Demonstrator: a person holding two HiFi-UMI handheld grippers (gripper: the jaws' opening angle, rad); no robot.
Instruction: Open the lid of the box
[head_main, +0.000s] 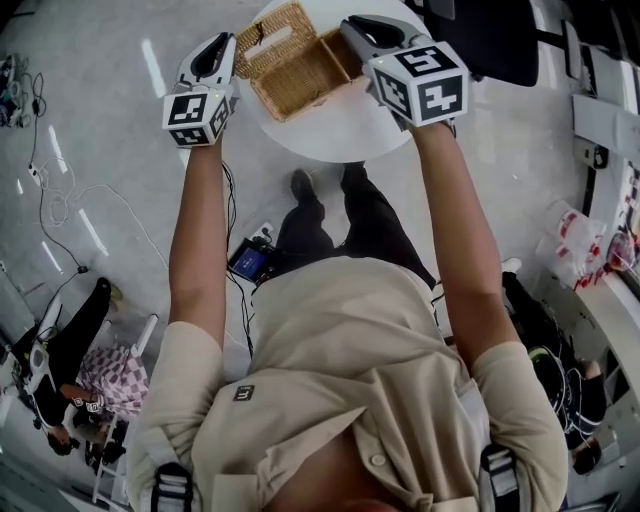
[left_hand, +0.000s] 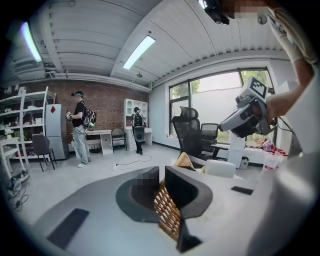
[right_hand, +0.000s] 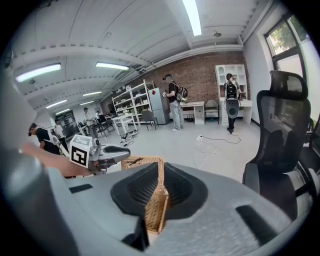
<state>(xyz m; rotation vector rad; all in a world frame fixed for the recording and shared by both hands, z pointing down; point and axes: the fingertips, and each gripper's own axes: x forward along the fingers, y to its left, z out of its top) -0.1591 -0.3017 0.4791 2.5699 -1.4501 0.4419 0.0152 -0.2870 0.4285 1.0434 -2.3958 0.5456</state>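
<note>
The pale polished floor (head_main: 100, 200) takes up most of the head view, with thin cables trailing across it at the left of the frame. At the top centre stands the round white desk (head_main: 330, 140). Below it in the frame is the person in the beige shirt (head_main: 350, 380), both bare arms stretched up toward the desk. On the upper left part of the desk sits the rectangular woven wicker box (head_main: 310, 85), lying open so that its woven bottom shows. Its flat wicker lid (head_main: 272, 35), which has a slot cut in it, is swung up off the box toward the upper left and stands tilted. The left tool (head_main: 225, 50), grey with a marker cube, comes in at the lid's left side. In the left gripper view its jaws are clamped tight on the woven edge of the lid (left_hand: 167, 212). The right tool (head_main: 362, 35) sits at the box's right end. In the right gripper view its jaws are pinched on the thin upright wall of the box (right_hand: 156, 210). At the right of that same view stands a black mesh-backed office chair (right_hand: 280, 130), and far behind it is a red brick wall (right_hand: 200, 70).
</note>
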